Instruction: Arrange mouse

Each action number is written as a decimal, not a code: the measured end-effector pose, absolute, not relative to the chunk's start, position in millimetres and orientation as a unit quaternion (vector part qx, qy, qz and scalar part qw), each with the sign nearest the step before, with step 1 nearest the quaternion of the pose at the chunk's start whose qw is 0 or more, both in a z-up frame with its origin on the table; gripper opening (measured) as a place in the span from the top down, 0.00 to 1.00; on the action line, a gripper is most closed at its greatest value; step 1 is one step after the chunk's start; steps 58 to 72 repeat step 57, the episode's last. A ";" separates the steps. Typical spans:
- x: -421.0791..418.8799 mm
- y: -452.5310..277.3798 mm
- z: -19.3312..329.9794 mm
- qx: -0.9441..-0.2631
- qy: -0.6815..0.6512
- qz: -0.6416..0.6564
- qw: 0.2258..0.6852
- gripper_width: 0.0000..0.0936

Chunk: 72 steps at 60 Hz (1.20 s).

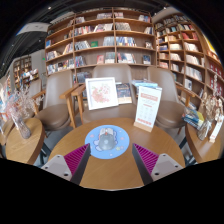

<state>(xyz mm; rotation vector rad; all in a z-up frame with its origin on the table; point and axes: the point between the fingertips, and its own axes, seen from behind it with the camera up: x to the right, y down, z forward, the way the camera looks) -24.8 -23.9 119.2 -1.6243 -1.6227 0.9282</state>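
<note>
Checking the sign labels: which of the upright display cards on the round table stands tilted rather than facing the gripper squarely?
The blue-and-white card, beyond the right finger, leans; the card behind the mouse faces squarely.

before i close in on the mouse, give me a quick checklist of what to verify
1. Mouse in view: ok, it sits on the round blue mouse pad.
2. Mouse lined up with the gripper: ok, just ahead of the fingers, roughly centred.
3. Fingers open enough: ok, the gap looks wider than the mouse.
4. Mouse already gripped: not ok, the fingers do not touch it.
5. Path clear: ok, the standing sign and display card are beyond the pad.
6. Mouse cable: cannot tell.
</note>
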 end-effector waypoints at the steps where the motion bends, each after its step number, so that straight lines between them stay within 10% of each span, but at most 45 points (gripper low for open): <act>1: -16.5 -21.5 123.8 -0.620 -0.618 0.355 0.327 0.08; 32: 214.5 1.7 151.9 -0.608 -0.632 0.340 0.339 0.09; 72: 247.0 -4.1 157.3 -0.587 -0.641 0.338 0.361 0.09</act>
